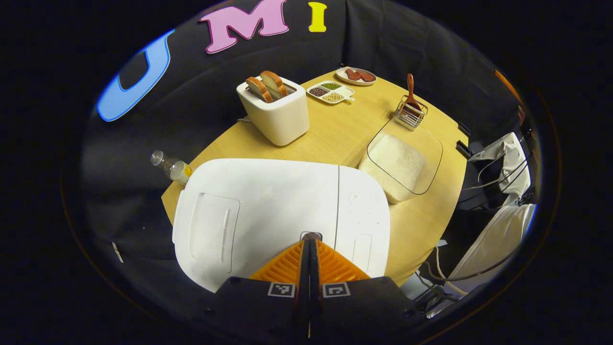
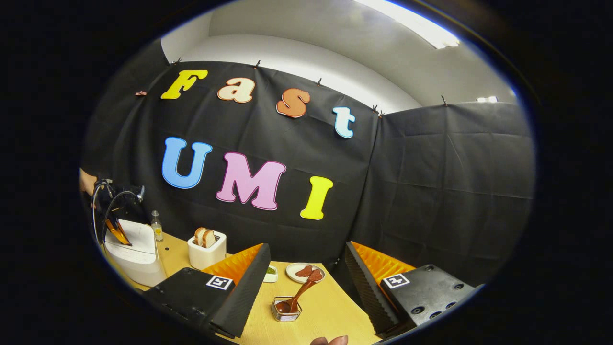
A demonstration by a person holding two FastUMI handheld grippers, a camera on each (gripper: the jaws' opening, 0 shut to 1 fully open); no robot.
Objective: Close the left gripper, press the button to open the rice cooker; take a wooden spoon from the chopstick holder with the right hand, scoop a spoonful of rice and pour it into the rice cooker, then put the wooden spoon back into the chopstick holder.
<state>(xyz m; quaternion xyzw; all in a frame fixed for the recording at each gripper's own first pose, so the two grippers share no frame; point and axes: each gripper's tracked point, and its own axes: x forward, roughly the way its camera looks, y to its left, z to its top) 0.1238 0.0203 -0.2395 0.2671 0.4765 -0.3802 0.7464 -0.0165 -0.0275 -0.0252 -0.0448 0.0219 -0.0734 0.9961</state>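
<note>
My left gripper (image 1: pixel 310 242) is shut, its fingertips pointing down at the small button (image 1: pixel 311 235) on the closed white rice cooker (image 1: pixel 268 211). The right gripper view also has that gripper (image 2: pixel 117 232), far left, over the rice cooker (image 2: pixel 136 254). A wooden spoon (image 1: pixel 411 91) stands in the wire chopstick holder (image 1: pixel 411 115) at the table's far right. A clear glass container of rice (image 1: pixel 400 160) sits beside the cooker. My right gripper (image 2: pixel 306 268) is open, held above the table, with the wooden spoon (image 2: pixel 297 297) and chopstick holder (image 2: pixel 286 309) below and ahead between its fingers.
A white toaster (image 1: pixel 275 112) with bread slices stands at the back of the wooden table (image 1: pixel 345 129). Behind it are a divided dish of beans (image 1: pixel 330 92) and a plate of meat slices (image 1: pixel 356 75). A small bottle (image 1: pixel 172 167) stands at the left edge. White chairs (image 1: pixel 503 163) are on the right.
</note>
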